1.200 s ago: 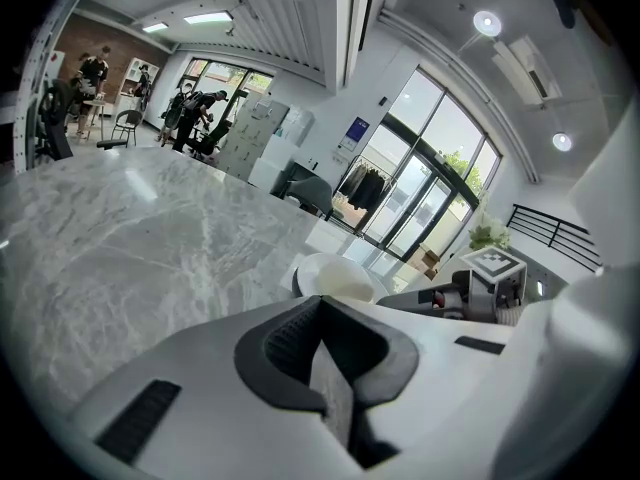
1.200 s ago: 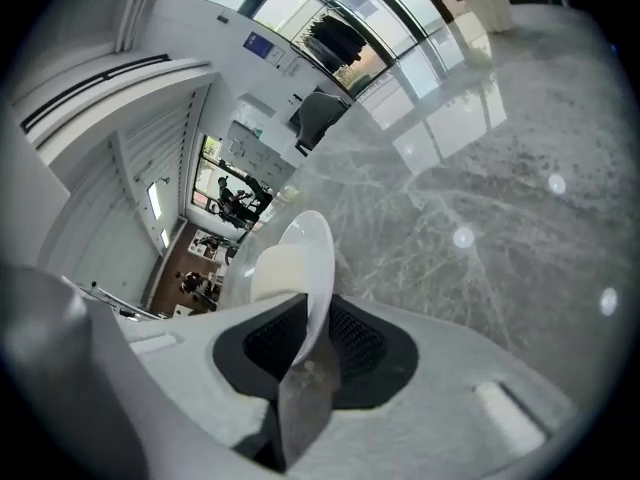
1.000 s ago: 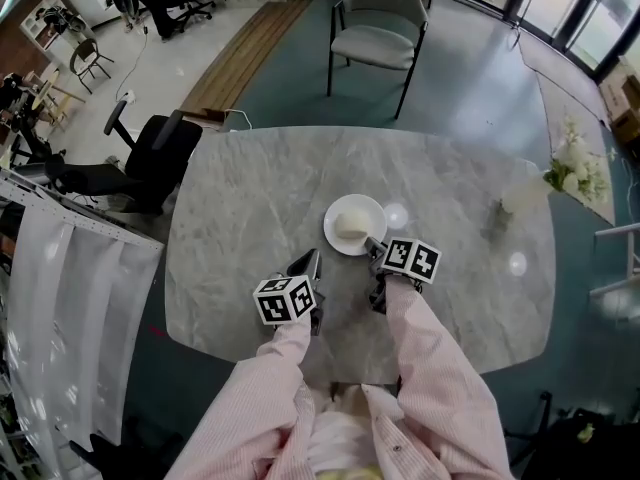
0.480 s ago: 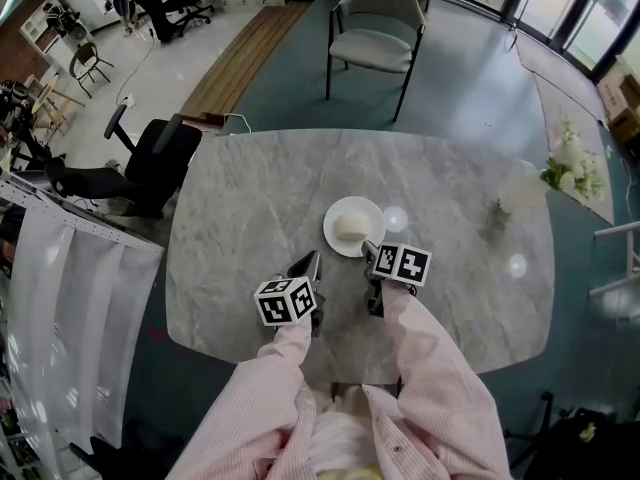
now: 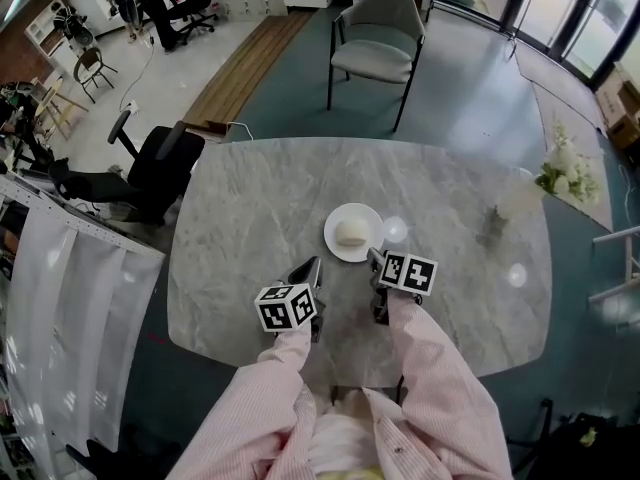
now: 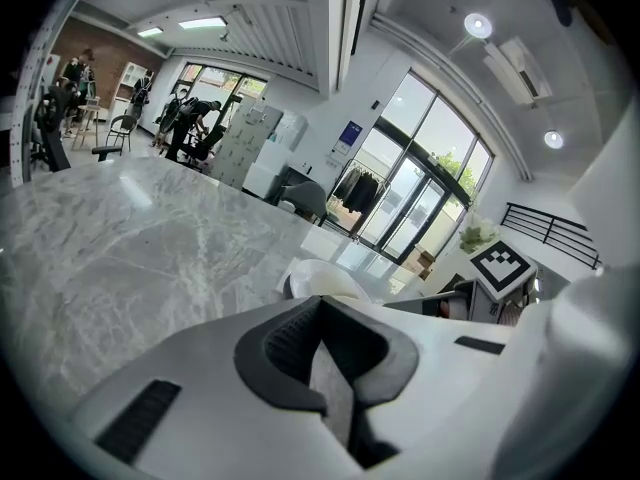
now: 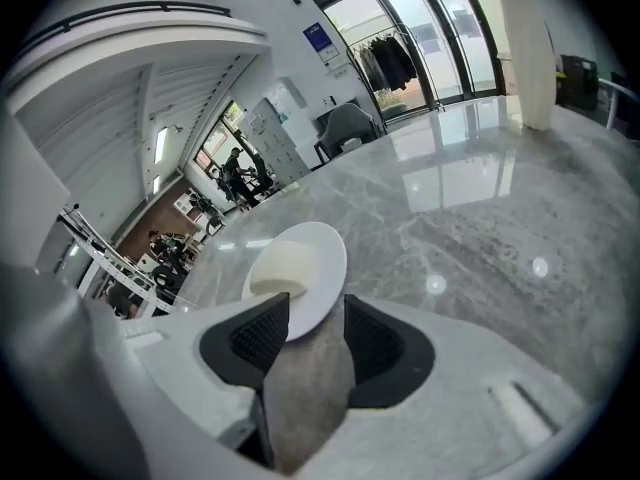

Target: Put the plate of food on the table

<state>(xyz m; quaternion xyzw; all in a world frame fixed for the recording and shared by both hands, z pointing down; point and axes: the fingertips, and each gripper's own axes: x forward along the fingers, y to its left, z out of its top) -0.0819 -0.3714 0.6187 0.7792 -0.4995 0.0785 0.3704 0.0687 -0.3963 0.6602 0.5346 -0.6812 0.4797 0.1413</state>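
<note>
A white plate [image 5: 337, 247] with a pale bun-like piece of food [image 5: 350, 232] rests flat on the grey marble table [image 5: 250, 208], near its middle. My right gripper [image 5: 374, 258] is at the plate's near right rim. In the right gripper view the plate [image 7: 322, 258] and food [image 7: 278, 268] lie just ahead, and the rim reaches in between the jaws of the right gripper [image 7: 315, 320]. Those jaws are opening and the pads do not press on the rim. My left gripper [image 5: 308, 267] hovers left of the plate, shut and empty; in its own view the left gripper [image 6: 320, 313] points at the plate [image 6: 322, 277].
A pale vase [image 5: 520, 196] with white flowers [image 5: 570, 170] stands at the table's right edge, with a small glass item [image 5: 492, 220] beside it. A grey armchair [image 5: 378, 30] stands beyond the far edge and a black office chair [image 5: 150, 158] at the left.
The right gripper's jaws have spread apart from the plate's rim and it has eased back slightly. The plate stays put on the table. The left gripper has hardly moved.
</note>
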